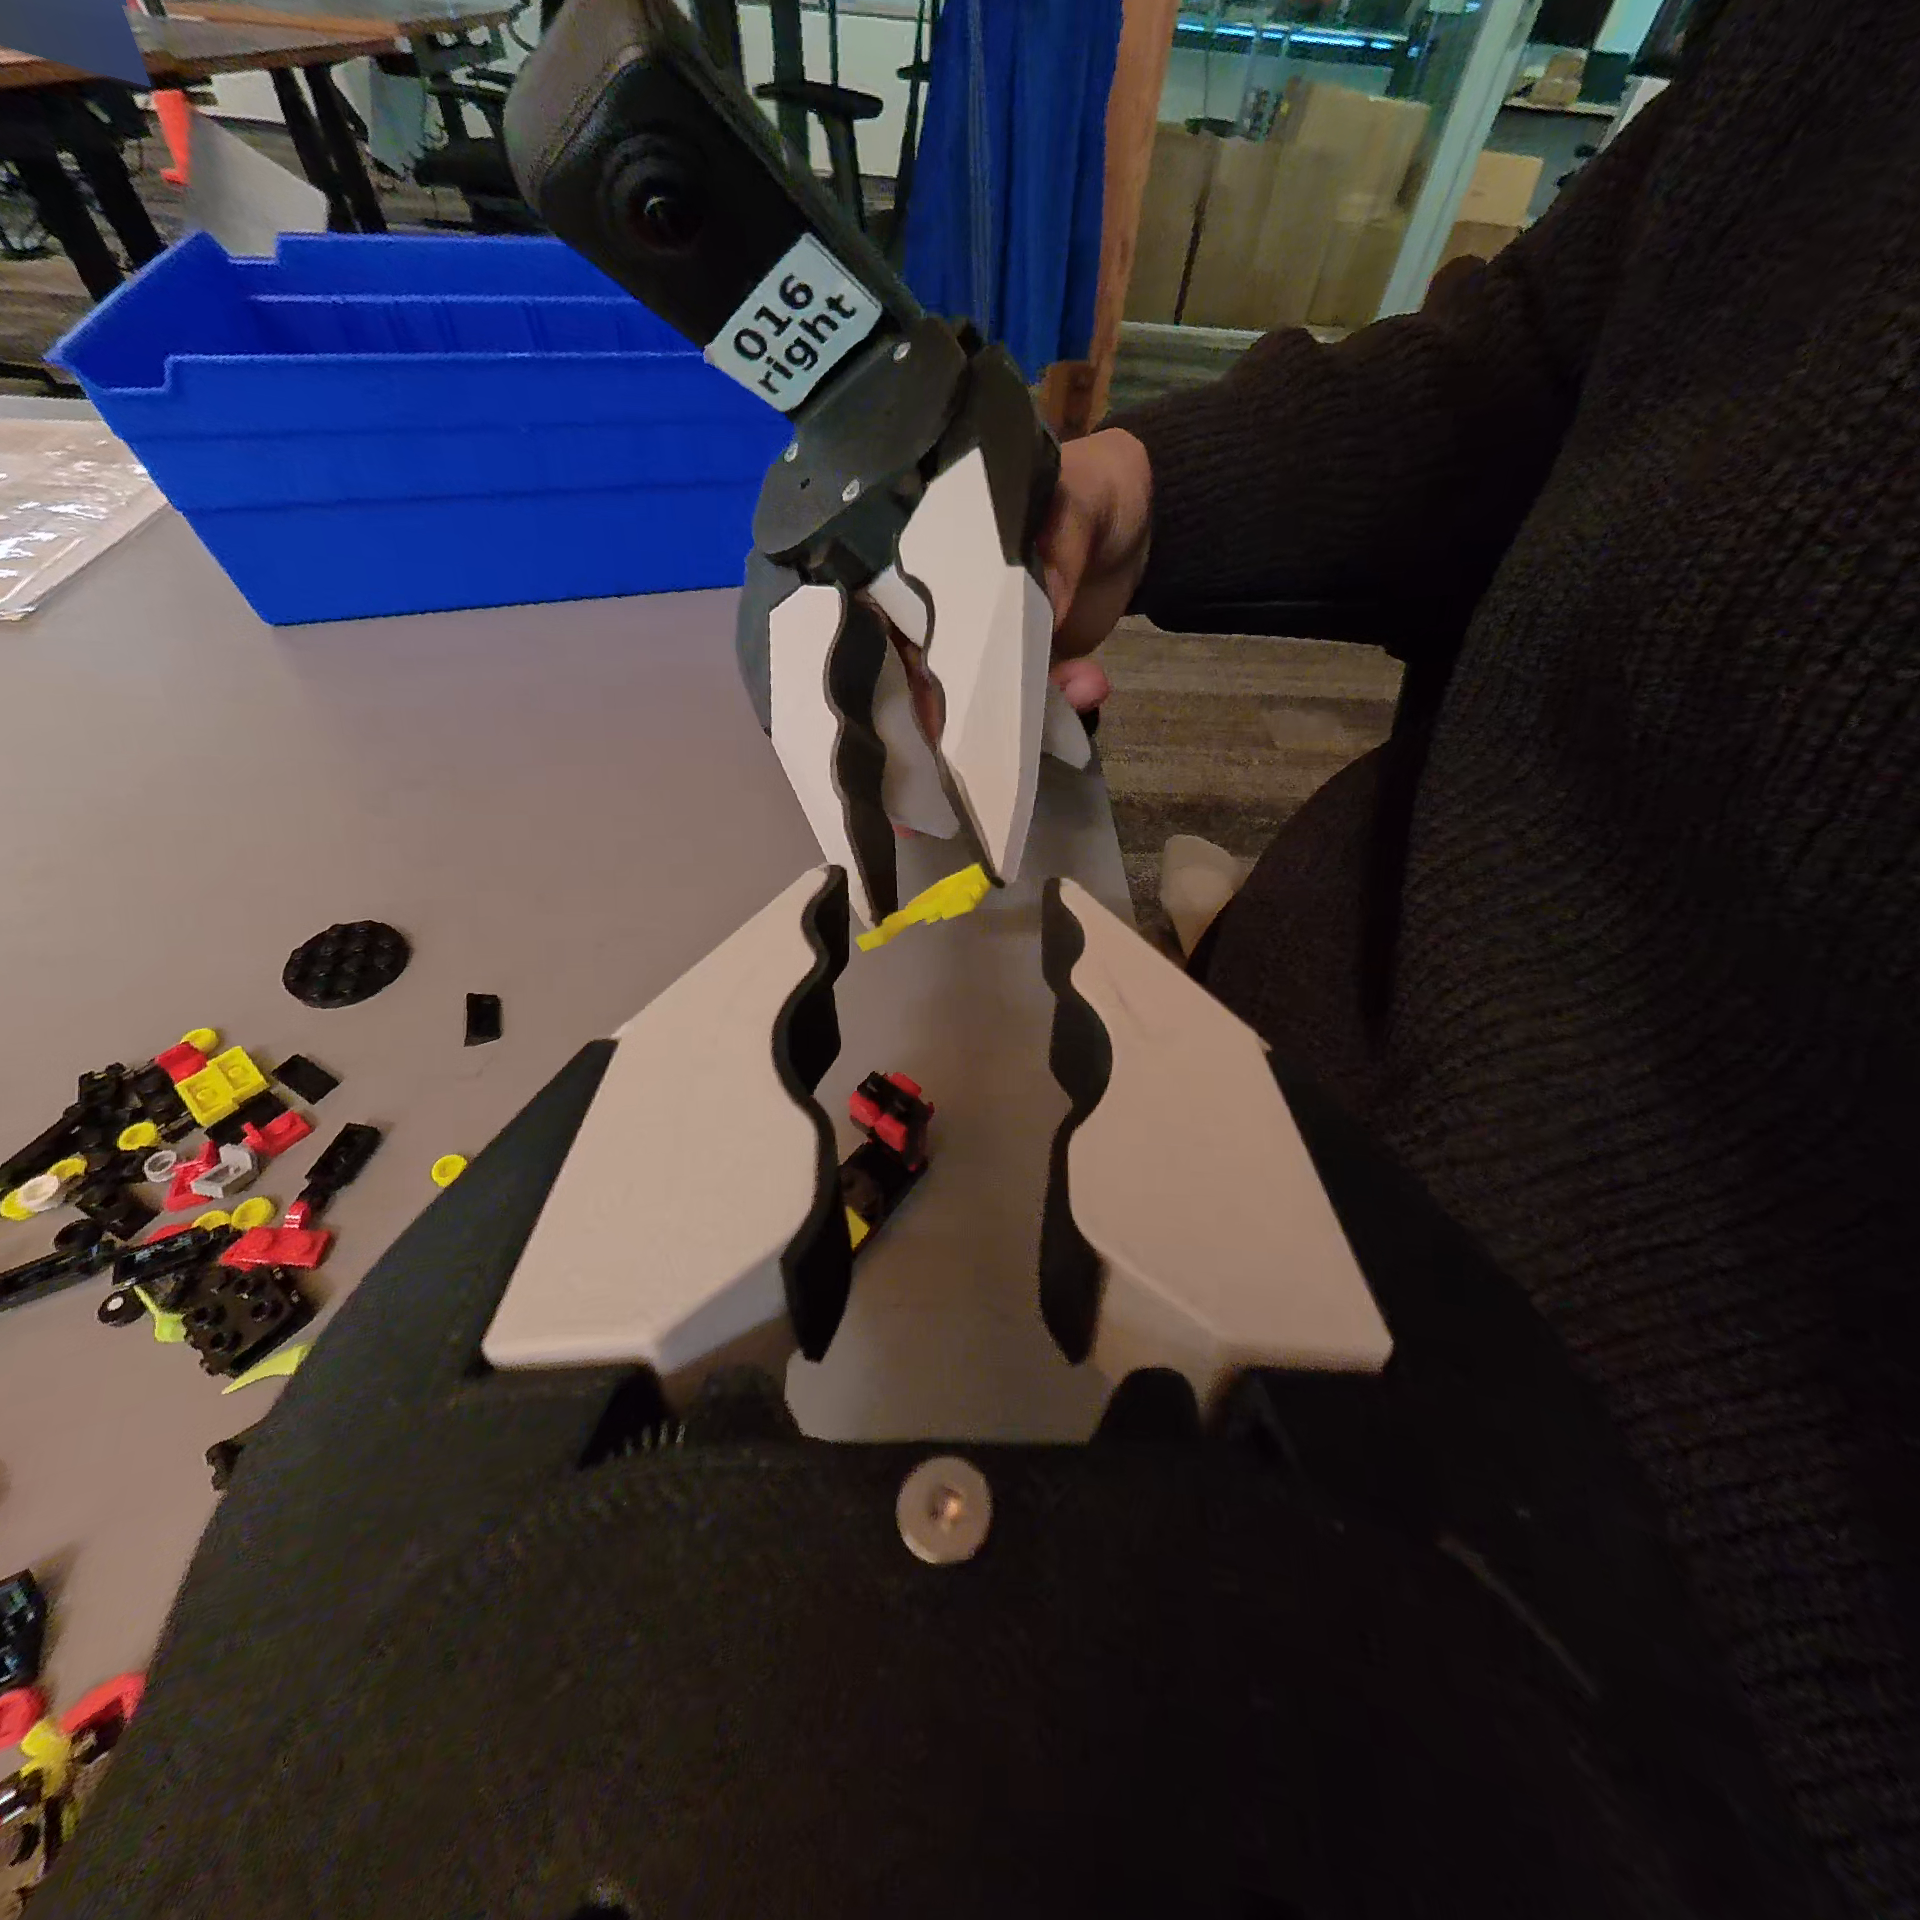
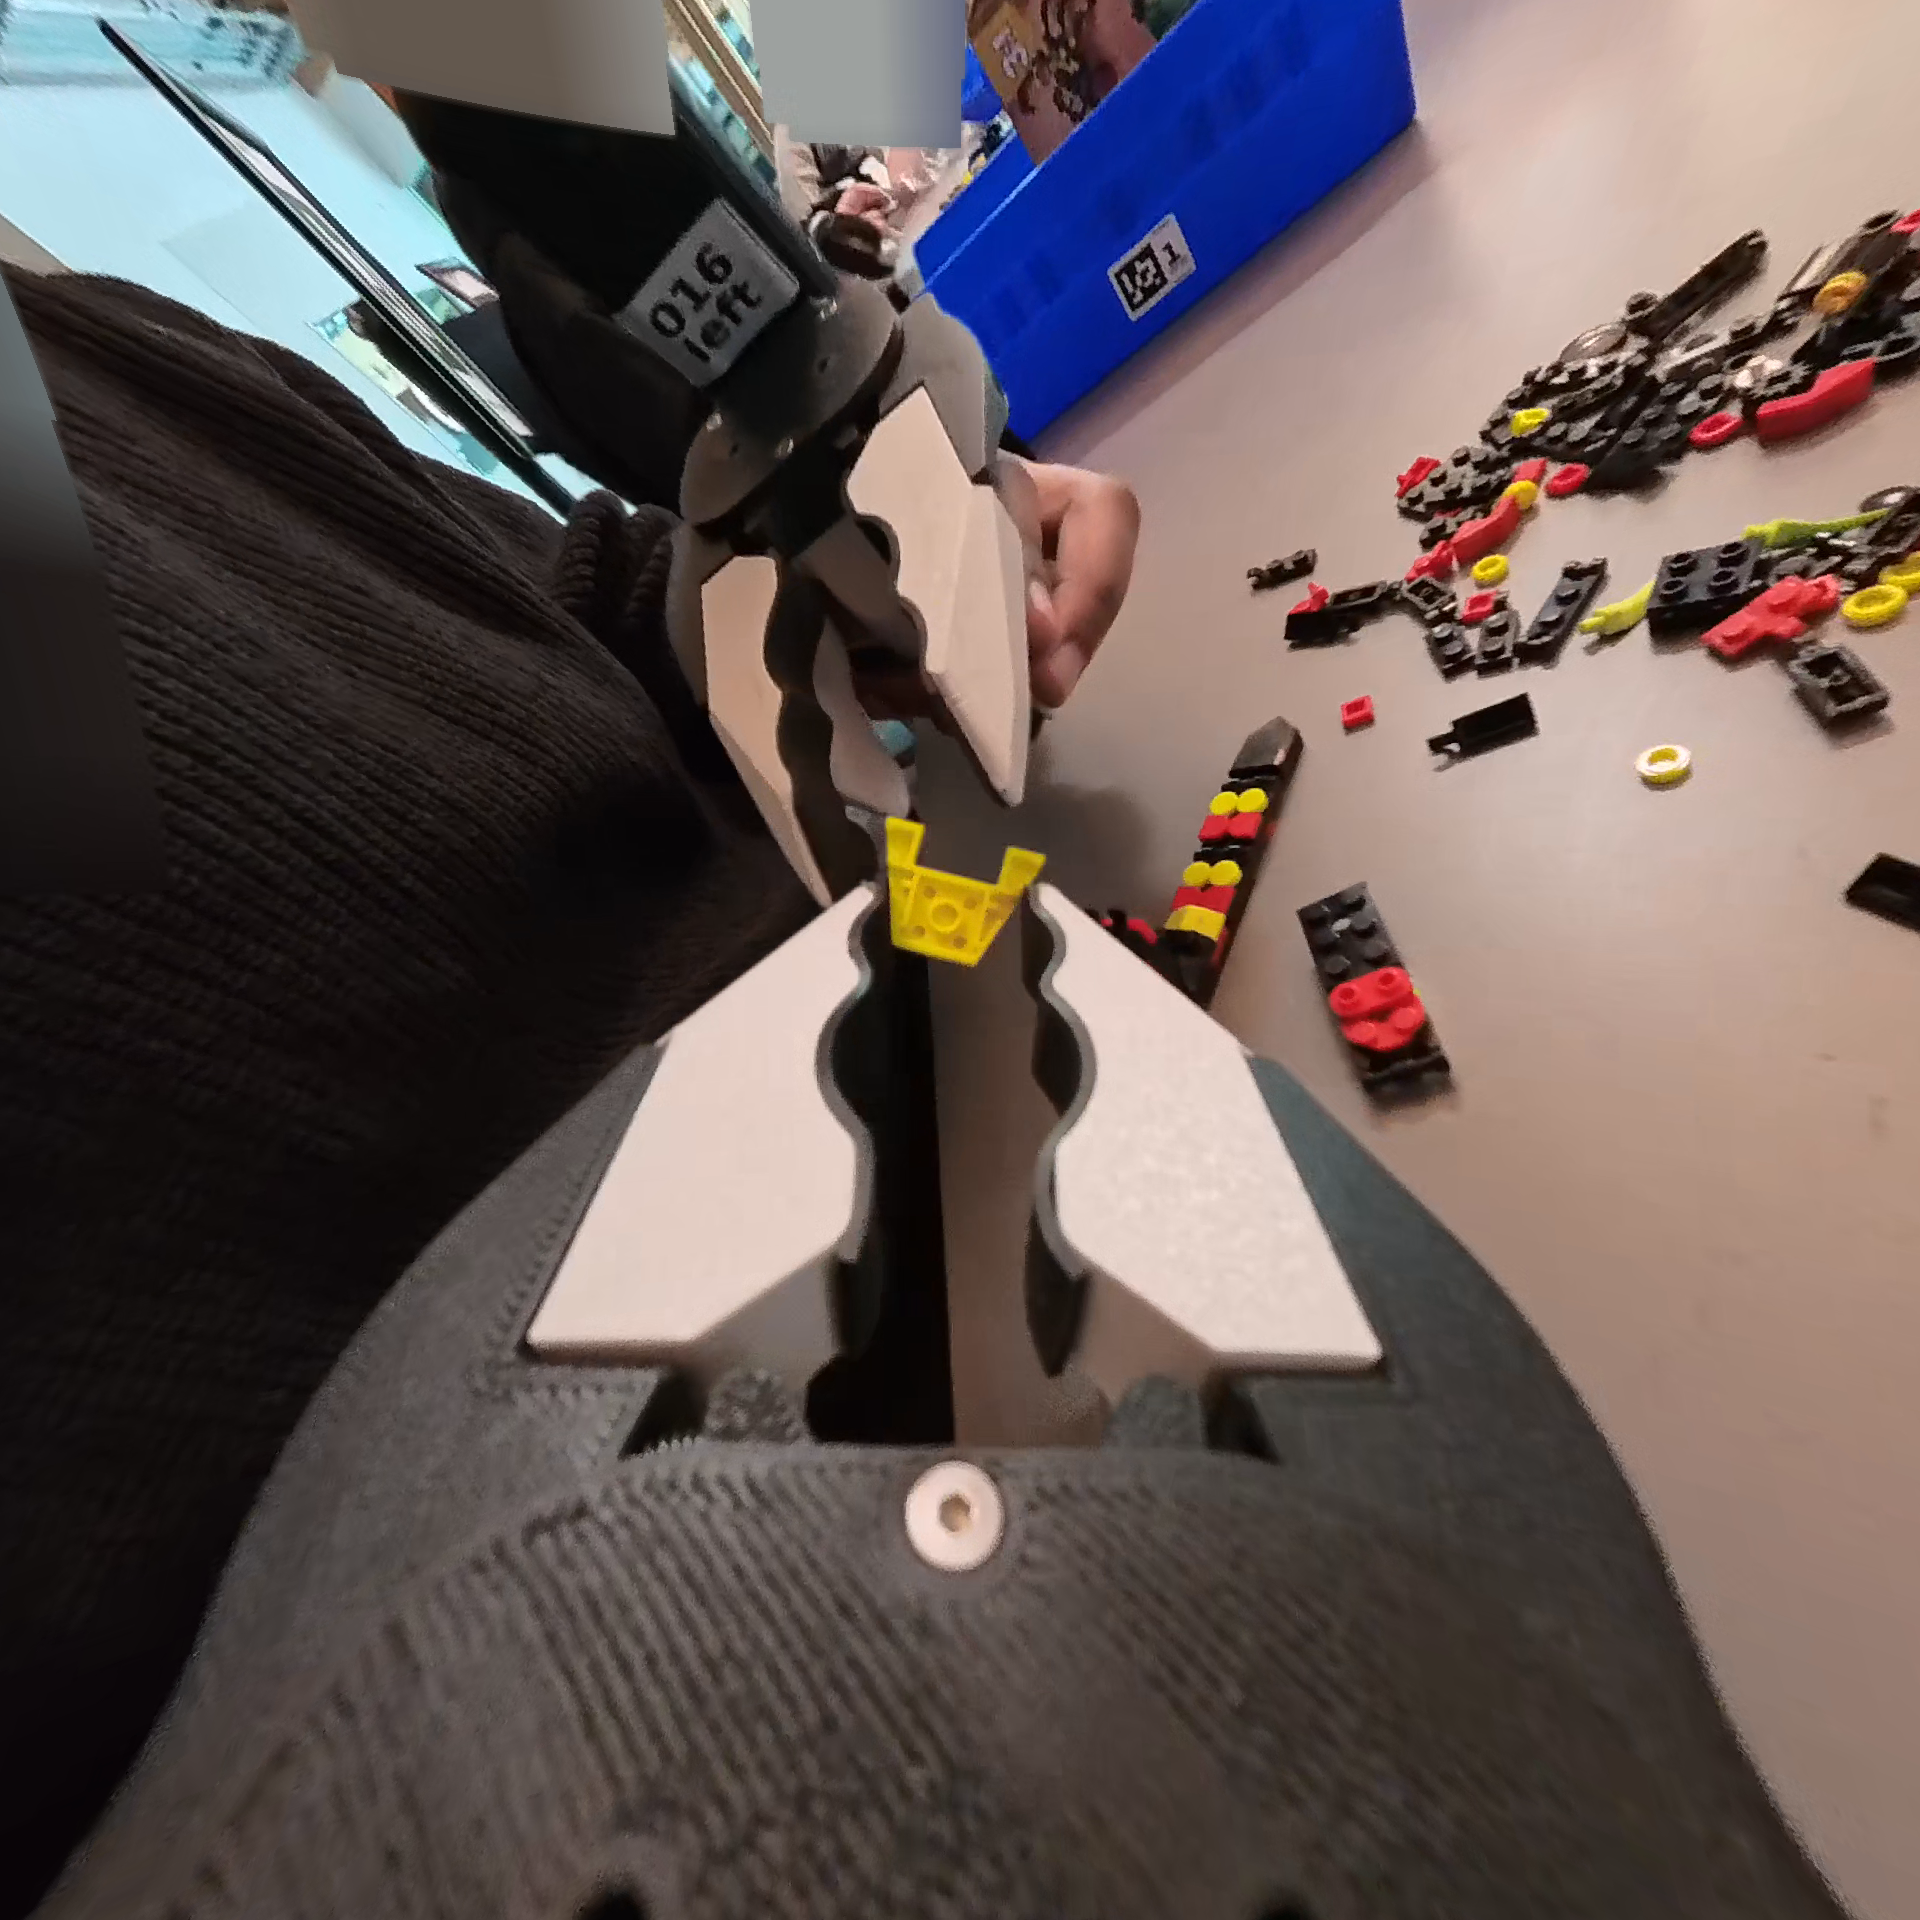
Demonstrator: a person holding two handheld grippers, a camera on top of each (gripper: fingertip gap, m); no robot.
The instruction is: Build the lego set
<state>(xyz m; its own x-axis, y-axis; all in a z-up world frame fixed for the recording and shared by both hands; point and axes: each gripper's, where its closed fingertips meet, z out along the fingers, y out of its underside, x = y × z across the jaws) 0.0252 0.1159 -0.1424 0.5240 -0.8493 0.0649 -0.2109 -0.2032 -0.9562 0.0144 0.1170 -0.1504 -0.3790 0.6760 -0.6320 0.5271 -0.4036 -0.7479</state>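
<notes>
My right gripper (image 2: 951, 899) pinches a small yellow wedge plate (image 2: 954, 902) at its very tips, jaws drawn in to the width of that piece, studs facing my camera and its two prongs pointing up. From my left side the same yellow plate (image 1: 928, 906) shows edge-on, held in the air above the near edge of the grey table (image 1: 499, 790). My left gripper (image 1: 940, 899) stands wide open with nothing between its fingers, its tips just beside the plate but not closed on it. Below my left jaws, close to the table's edge, lies a long black build with red and yellow bricks (image 2: 1231, 852); a shorter black plate with red round pieces (image 2: 1371, 1003) lies just beside it. The loose heap of black, red and yellow parts (image 2: 1683, 499) spreads farther in, well apart from my tips, with bare tabletop between. A blue bin (image 1: 416, 436) sits at the far side.
</notes>
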